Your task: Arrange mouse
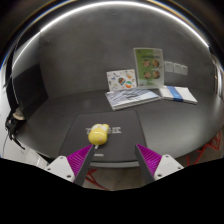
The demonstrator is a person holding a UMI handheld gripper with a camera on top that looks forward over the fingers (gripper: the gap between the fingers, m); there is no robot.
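Mouse (98, 133), rounded, smooth and yellow, lay on a dark flat mat (100, 146) at twelve o'clock of the gripper (110, 160). Its jaws were spread wide, holding nothing. I could not tell the mouse's long axis.

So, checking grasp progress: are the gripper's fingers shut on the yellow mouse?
No, open: the gripper has its fingers spread, and the yellow mouse lies ahead, untouched.

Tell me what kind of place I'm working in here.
Probably an office or lab desk: a grey tabletop with booklets, printed sheets on the wall, and a yellow mouse on a dark mat just ahead of the open gripper.
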